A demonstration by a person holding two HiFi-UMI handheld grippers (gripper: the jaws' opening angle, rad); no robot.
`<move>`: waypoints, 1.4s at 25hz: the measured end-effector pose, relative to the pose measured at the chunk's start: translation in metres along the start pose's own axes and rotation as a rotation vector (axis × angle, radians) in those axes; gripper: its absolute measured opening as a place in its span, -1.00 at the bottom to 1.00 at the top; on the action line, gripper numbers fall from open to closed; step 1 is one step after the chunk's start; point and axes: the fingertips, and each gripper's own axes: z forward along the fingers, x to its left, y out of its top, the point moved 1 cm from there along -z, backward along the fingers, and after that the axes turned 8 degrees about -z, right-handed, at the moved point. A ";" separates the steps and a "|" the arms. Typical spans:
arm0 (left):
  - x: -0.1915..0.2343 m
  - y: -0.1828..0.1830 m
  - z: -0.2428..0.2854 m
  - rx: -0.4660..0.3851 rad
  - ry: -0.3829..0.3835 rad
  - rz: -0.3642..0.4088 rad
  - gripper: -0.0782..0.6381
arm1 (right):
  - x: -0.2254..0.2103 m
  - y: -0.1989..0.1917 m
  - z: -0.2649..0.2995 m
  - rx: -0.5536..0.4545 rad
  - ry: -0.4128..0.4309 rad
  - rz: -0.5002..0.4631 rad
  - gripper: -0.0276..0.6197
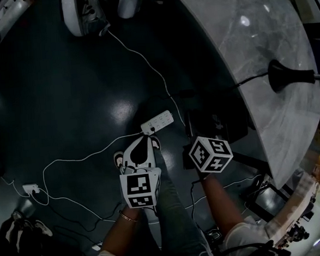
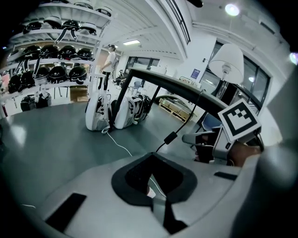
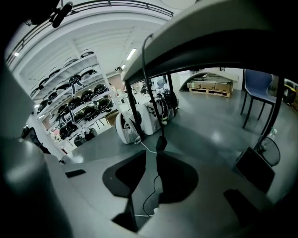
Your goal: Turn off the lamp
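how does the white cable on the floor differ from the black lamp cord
The white cable lies on the floor, running to the power strip; the black lamp cord leaves the lamp base on the table and hangs off its edge. The lamp cord carries an inline switch; the white cable shows none. Both are thin and flexible.

Lamp [image 2: 226,59] — white shade, black base — upright on table [image 1: 251,31].

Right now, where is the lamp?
The lamp stands on the grey table at the head view's right edge, well right of the white power strip on the floor.
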 end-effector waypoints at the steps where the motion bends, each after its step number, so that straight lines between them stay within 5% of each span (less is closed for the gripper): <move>1: -0.001 0.003 -0.007 -0.004 -0.002 0.009 -0.80 | 0.003 0.002 -0.008 -0.005 -0.008 0.005 -0.71; 11: -0.044 0.075 -0.115 -0.057 -0.045 0.053 -0.80 | 0.048 0.066 -0.129 -0.082 -0.062 0.101 -0.91; 22: -0.110 0.200 -0.206 -0.265 -0.074 0.103 -0.80 | 0.085 0.181 -0.229 -0.240 -0.007 0.072 -0.91; 35: -0.162 0.256 -0.248 -0.404 -0.089 0.141 -0.80 | 0.090 0.251 -0.275 -0.369 0.045 -0.011 -0.91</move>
